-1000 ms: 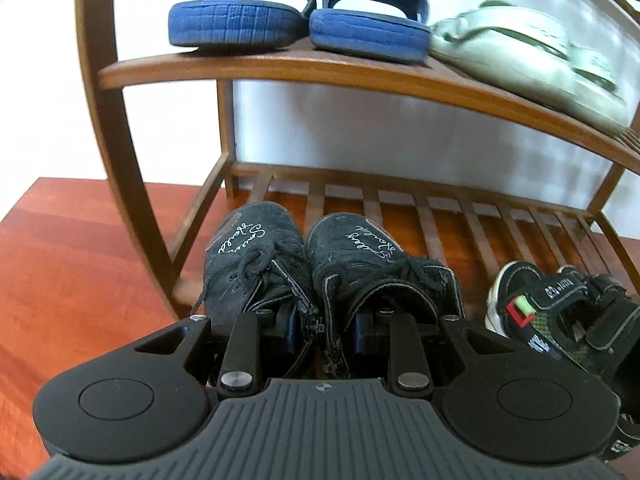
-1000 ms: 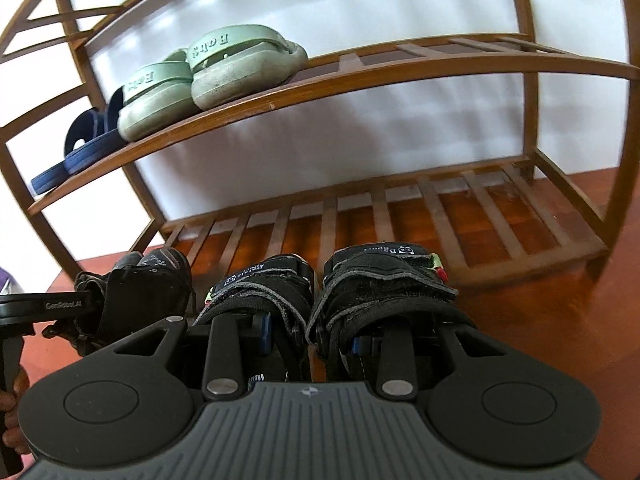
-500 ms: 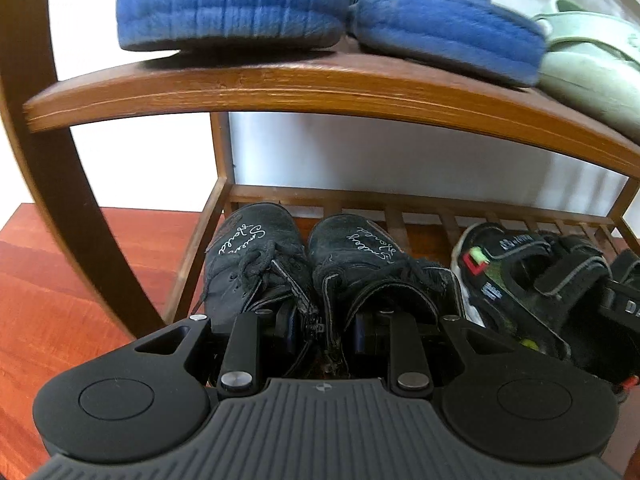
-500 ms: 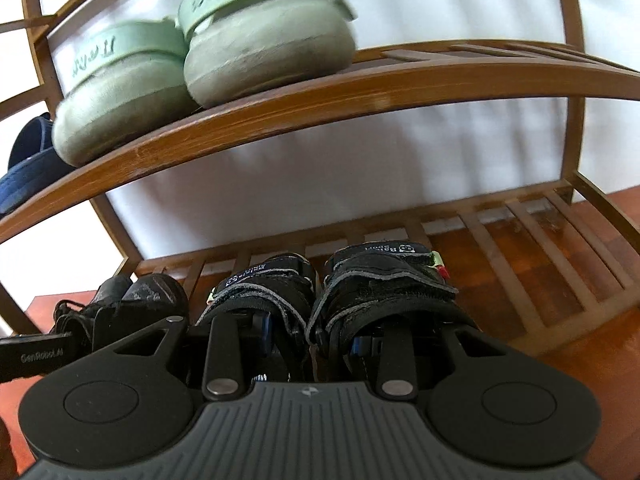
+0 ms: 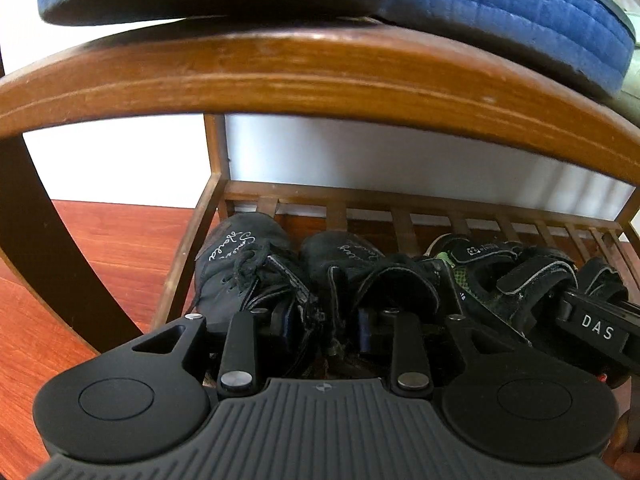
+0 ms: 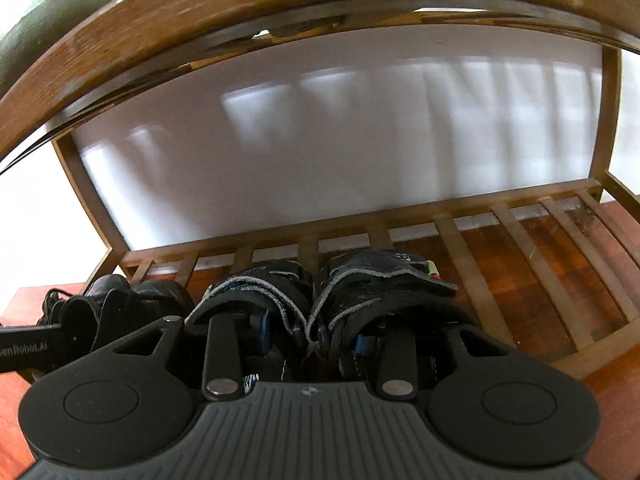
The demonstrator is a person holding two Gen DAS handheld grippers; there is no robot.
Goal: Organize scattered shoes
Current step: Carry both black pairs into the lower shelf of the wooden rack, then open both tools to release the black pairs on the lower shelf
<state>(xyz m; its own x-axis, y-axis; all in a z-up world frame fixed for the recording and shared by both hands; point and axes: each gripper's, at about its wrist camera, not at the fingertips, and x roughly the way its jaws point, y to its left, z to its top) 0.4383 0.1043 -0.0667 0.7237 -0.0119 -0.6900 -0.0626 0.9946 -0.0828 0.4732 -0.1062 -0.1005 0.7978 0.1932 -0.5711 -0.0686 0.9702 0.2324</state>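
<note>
Two black lace-up shoes (image 5: 240,264) sit side by side at the left end of the rack's lower shelf (image 5: 404,224). My left gripper (image 5: 322,320) has one finger inside each shoe, with their inner collars between the jaws. The jaws are opening and the pads look slack. To their right rest two black strap sandals (image 6: 380,284), toes toward the wall. My right gripper (image 6: 310,336) also has a finger in each, still pinching the inner collars as its jaws begin opening. The sandals (image 5: 500,272) also show in the left wrist view.
The rack's upper shelf edge (image 5: 320,68) hangs close above both grippers. It carries blue slippers (image 5: 520,8) and a pale green sandal (image 6: 48,12). Bare slats (image 6: 520,248) stretch right of the sandals. A white wall backs the rack, which stands on a red-brown wooden floor (image 5: 100,248).
Both grippers pushed forward under the upper shelf, carrying their pairs deeper onto the lower slats. The two lace-up shoes have leaned slightly apart.
</note>
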